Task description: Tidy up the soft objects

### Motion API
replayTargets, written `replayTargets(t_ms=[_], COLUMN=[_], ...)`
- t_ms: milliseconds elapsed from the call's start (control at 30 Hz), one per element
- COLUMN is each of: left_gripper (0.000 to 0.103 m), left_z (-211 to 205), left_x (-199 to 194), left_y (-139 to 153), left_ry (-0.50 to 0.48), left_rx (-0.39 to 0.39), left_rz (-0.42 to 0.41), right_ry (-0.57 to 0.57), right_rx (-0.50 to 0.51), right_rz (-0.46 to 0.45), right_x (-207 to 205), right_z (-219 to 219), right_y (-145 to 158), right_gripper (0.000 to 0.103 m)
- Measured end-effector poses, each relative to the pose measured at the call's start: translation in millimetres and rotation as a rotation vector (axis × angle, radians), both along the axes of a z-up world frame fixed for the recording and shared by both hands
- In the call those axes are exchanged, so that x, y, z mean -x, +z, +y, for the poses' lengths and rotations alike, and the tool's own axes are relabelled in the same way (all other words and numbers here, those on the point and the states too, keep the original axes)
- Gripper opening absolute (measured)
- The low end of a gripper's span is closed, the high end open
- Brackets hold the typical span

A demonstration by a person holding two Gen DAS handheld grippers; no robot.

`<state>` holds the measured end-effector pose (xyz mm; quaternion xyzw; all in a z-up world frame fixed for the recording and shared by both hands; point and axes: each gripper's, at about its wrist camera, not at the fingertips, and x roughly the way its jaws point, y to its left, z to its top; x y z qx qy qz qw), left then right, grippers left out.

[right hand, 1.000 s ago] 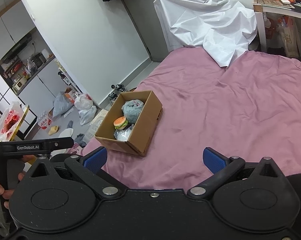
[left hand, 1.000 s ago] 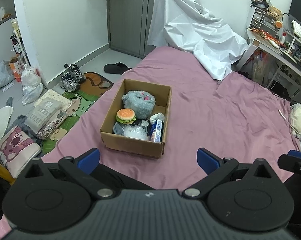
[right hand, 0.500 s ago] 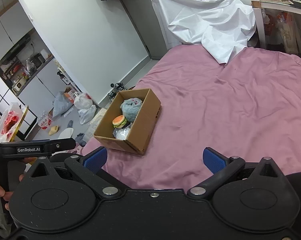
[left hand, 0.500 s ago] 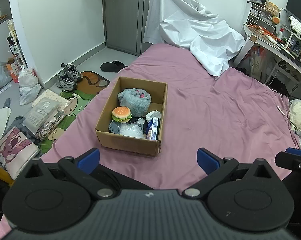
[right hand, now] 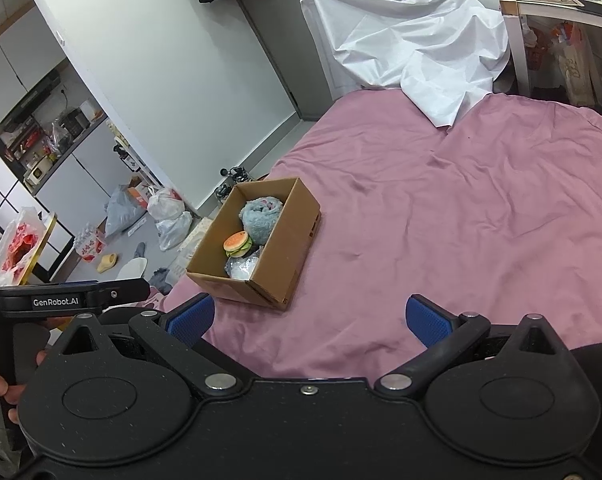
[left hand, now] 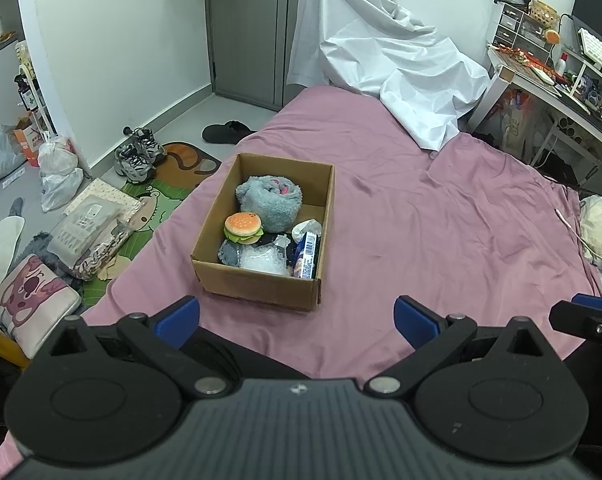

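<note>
Ahead of both spread, empty jaws, well apart: cardboard box [left hand: 261,280] of soft toys [left hand: 269,203].

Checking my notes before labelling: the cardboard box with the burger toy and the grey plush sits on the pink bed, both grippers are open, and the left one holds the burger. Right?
One thing is wrong: the left gripper holds nothing. The left wrist view shows the burger toy lying in the cardboard box, next to the grey plush. The box does sit on the pink bed, and the right gripper is open too.
</note>
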<state>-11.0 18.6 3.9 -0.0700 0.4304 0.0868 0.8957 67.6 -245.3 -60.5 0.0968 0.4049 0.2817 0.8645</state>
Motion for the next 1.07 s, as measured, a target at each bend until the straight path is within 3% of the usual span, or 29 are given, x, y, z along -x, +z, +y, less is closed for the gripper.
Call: replayTargets(t_ms=[1067], left_gripper=[0.102], left_z=[-1.2], left_x=[0.1], left_y=[-3.4], left_ry=[-0.015], left_rx=[0.004], left_rz=[-0.026], right_ry=[-0.003], right_rx=[-0.013], right_rz=[0.013], right_x=[-2.5], right_z=[-1.0], right_y=[-2.4], right_gripper=[0.103])
